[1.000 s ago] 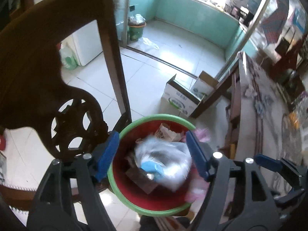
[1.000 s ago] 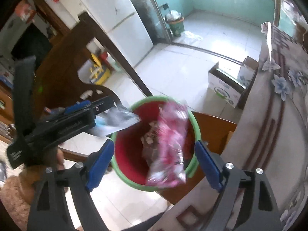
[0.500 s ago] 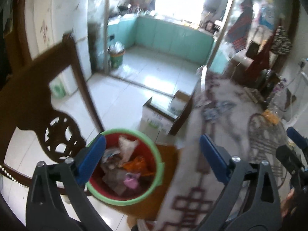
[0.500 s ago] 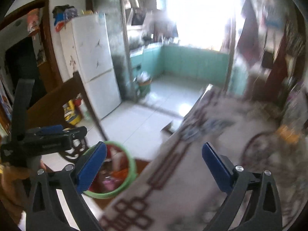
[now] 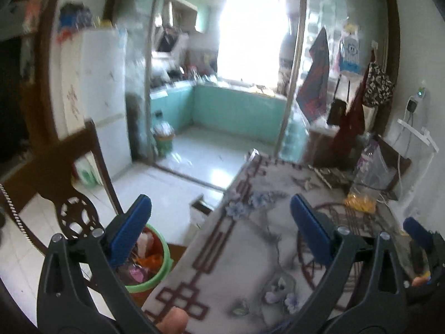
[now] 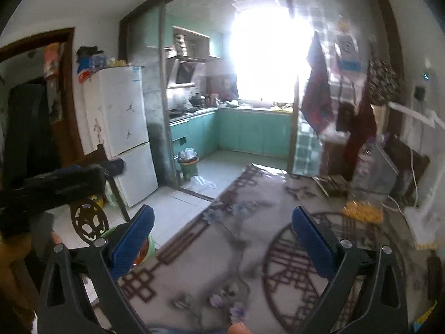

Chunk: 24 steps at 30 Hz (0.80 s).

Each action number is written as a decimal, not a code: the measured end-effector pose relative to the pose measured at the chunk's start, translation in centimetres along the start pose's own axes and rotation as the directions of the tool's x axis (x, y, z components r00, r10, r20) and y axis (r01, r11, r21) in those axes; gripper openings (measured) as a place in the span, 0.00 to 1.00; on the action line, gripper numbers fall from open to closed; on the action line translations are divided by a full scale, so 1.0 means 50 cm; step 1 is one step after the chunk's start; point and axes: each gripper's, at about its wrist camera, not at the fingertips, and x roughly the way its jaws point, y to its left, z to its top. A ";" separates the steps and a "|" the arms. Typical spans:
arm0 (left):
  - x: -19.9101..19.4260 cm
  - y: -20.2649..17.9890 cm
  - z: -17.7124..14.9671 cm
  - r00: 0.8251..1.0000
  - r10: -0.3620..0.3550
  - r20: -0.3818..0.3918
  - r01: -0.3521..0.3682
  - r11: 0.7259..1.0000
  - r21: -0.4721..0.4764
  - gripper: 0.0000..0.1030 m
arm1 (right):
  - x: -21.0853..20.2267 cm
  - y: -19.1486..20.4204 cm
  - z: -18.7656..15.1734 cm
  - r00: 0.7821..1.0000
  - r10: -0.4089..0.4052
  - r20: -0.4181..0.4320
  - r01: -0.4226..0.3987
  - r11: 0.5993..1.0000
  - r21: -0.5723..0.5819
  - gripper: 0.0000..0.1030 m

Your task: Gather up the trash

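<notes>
Left gripper (image 5: 219,228): its blue-padded jaws are standing wide apart with nothing between them; it is hanging over the near edge of the table, pointing toward the kitchen doorway.
Right gripper (image 6: 222,236): its jaws are likewise spread wide and gripping nothing; it is pointing across the tabletop toward the bright window.
Trash bin (image 5: 160,261): a red bucket with a green rim is sitting on the floor beside the table's corner, below and behind the left gripper's left finger; it is holding crumpled wrappers (image 5: 144,261), orange and pink among them. In the right wrist view only a sliver of it (image 6: 150,246) is showing behind the left finger.
Table (image 5: 239,253): a flowered cloth with a brown border pattern is covering it; a clear bag with yellow contents (image 5: 361,192) is lying at its far side.
Chair (image 5: 64,172): a dark carved wooden chair is standing just left of the bin.
Fridge (image 6: 125,130): a white one is standing against the wall by the doorway.
Second bin (image 6: 189,162): a green one is sitting inside the kitchen, a loose plastic bag (image 6: 201,181) lying on the floor near it.
</notes>
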 end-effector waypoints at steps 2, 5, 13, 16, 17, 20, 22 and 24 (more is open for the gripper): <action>-0.021 -0.036 0.005 1.000 0.012 -0.002 -0.012 1.000 0.006 0.95 | -0.007 -0.021 0.000 1.000 -0.020 -0.013 0.020 1.000 0.010 0.93; -0.039 -0.069 0.014 1.000 0.007 0.000 -0.007 1.000 0.019 0.95 | -0.025 -0.051 0.002 0.999 -0.052 -0.013 0.053 0.998 0.034 0.93; -0.061 -0.115 0.038 0.998 -0.067 -0.021 0.068 0.997 0.032 0.95 | -0.046 -0.083 0.004 0.992 -0.124 -0.002 0.124 0.991 0.044 0.93; -0.063 -0.122 0.035 0.998 -0.056 -0.033 0.058 0.997 0.048 0.95 | -0.041 -0.093 0.006 0.993 -0.118 -0.008 0.119 0.991 0.062 0.93; -0.063 -0.122 0.035 0.998 -0.046 -0.032 0.048 0.998 0.049 0.95 | -0.039 -0.095 0.006 0.993 -0.118 -0.013 0.118 0.991 0.066 0.93; -0.059 -0.116 0.033 0.998 -0.042 -0.045 0.044 0.999 0.030 0.95 | -0.036 -0.096 0.006 0.994 -0.112 -0.013 0.113 0.992 0.060 0.93; -0.058 -0.113 0.032 0.998 -0.034 -0.054 0.035 0.999 0.023 0.95 | -0.034 -0.095 0.008 0.994 -0.110 -0.014 0.111 0.992 0.061 0.93; -0.056 -0.109 0.031 0.998 -0.012 -0.060 0.014 1.000 0.021 0.95 | -0.030 -0.092 0.011 0.994 -0.104 -0.020 0.105 0.993 0.051 0.93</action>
